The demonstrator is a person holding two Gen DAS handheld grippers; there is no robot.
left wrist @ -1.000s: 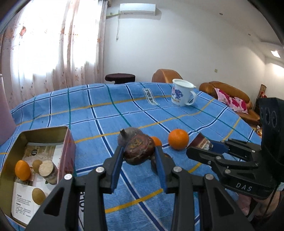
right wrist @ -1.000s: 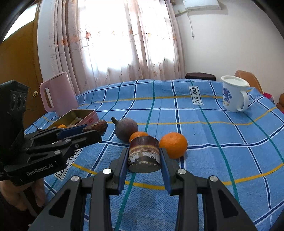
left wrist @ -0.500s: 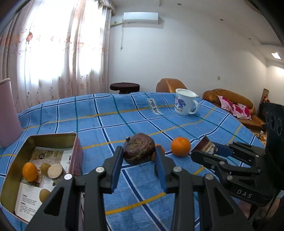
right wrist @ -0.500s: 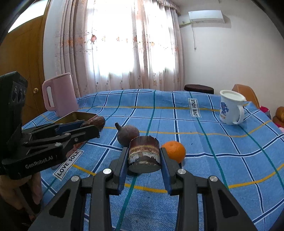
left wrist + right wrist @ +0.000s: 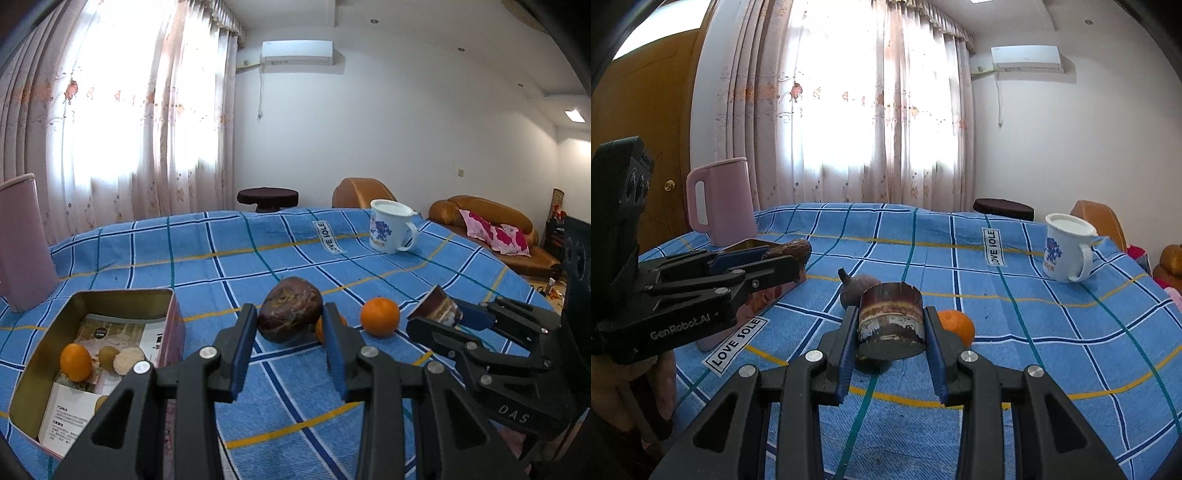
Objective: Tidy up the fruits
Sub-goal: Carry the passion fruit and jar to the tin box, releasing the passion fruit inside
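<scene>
My left gripper point(image 5: 289, 314) is shut on a dark purple-brown fruit point(image 5: 290, 308), held above the blue checked tablecloth point(image 5: 258, 251). An orange point(image 5: 380, 317) lies on the cloth to its right, and another orange point(image 5: 318, 328) peeks out behind my right finger. My right gripper point(image 5: 891, 321) is shut on a cut brown cylindrical chunk point(image 5: 890, 319). A dark stemmed fruit point(image 5: 854, 290) and an orange point(image 5: 955, 326) lie just behind the chunk. The open tin box point(image 5: 122, 295) at the left holds an orange point(image 5: 75, 362) and small brownish fruits. In each view the other gripper shows at the side.
A white printed mug point(image 5: 389, 230) stands at the back right of the table and a pink jug point(image 5: 720, 201) at the back left, behind the tin. Sofas and a stool stand beyond the table. A hand point(image 5: 613, 373) holds the left gripper.
Both grippers have tipped upward, so the table sits lower in both views. The stemmed fruit is now hidden behind the left gripper's fruit. Each gripper keeps its hold.
</scene>
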